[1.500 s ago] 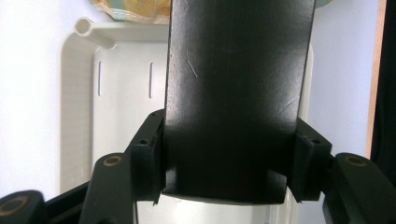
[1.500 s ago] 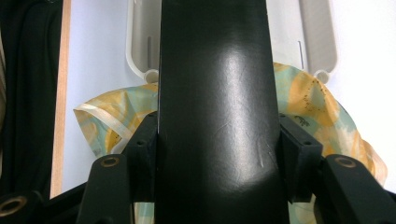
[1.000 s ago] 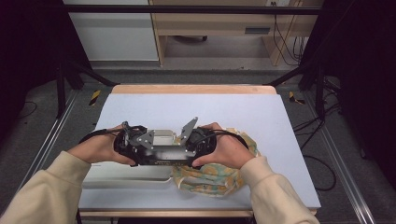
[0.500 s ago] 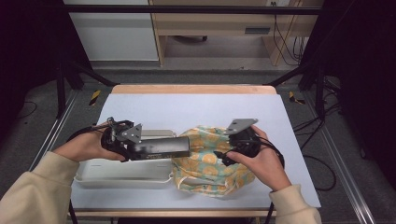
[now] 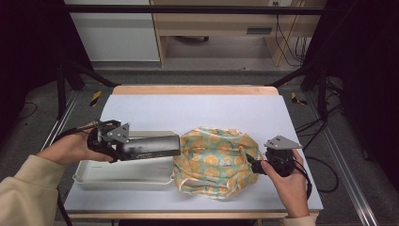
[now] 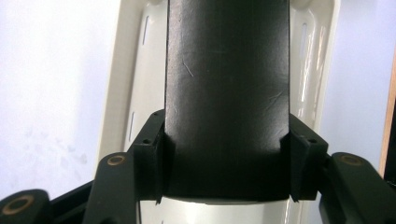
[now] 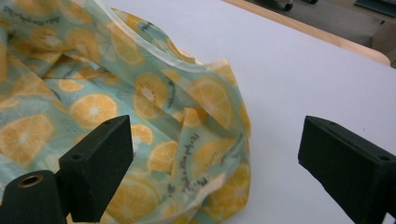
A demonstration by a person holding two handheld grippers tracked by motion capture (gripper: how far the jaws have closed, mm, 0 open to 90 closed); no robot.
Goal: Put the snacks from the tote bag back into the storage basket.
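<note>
- One left hand-held gripper (image 5: 123, 147), left of centre in the high view, clamped on one black box (image 5: 149, 146) above one white tray (image 5: 94, 175).
- One right hand-held gripper (image 5: 254, 165), lower right, jaws apart, having just been opening, empty beside one orange-print bag (image 5: 214, 160) on the bench (image 5: 197, 110).

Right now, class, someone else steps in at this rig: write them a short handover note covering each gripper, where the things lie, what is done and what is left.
Left gripper: shut on the black box, held level over the white tray.
Right gripper: jaws have just been opening, now open and holding nothing, at the right edge of the orange-print bag.
Table: the bag lies crumpled beside the tray's right end.
Done: box lifted and gripped.
Left: probably take hold of the bag's edge with the right gripper; the box is not yet in the bag.
</note>
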